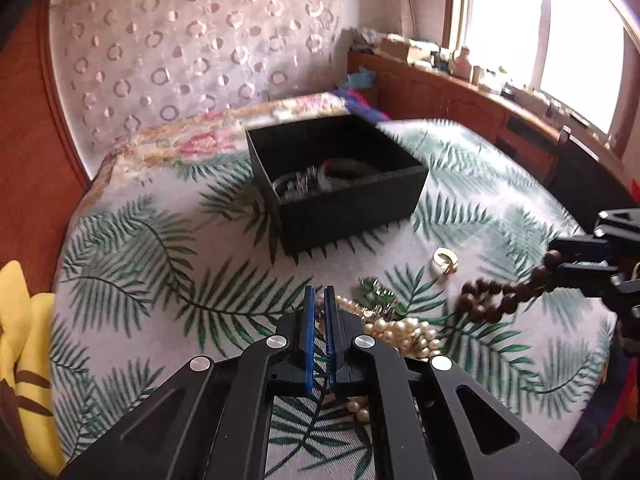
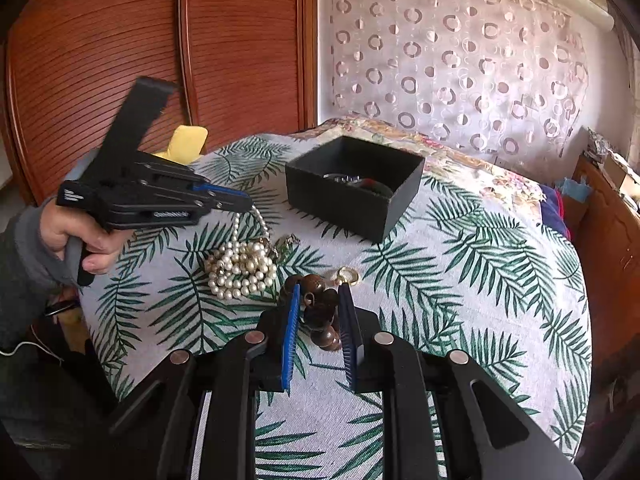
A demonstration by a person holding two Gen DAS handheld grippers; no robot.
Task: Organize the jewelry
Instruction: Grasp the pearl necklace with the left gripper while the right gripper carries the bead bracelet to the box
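A black open box [image 1: 340,184] [image 2: 356,184] holds several jewelry pieces on the leaf-print cloth. My left gripper [image 1: 319,300] [image 2: 244,204] is shut on a pearl necklace [image 1: 400,332] [image 2: 240,264], lifting one strand while the rest lies heaped on the cloth. My right gripper [image 2: 319,300] [image 1: 556,264] is shut on a brown wooden bead bracelet [image 2: 320,304] [image 1: 500,300], which hangs from its fingertips to the cloth. A gold ring [image 1: 444,261] [image 2: 347,276] lies nearby. A green and silver piece [image 1: 378,298] [image 2: 289,242] lies beside the pearls.
The leaf-print cloth [image 1: 160,280] covers a round-looking surface with a floral cloth [image 1: 192,140] behind the box. A yellow cushion [image 1: 20,340] sits at the left edge. A wooden cabinet [image 1: 460,96] with clutter runs under the window.
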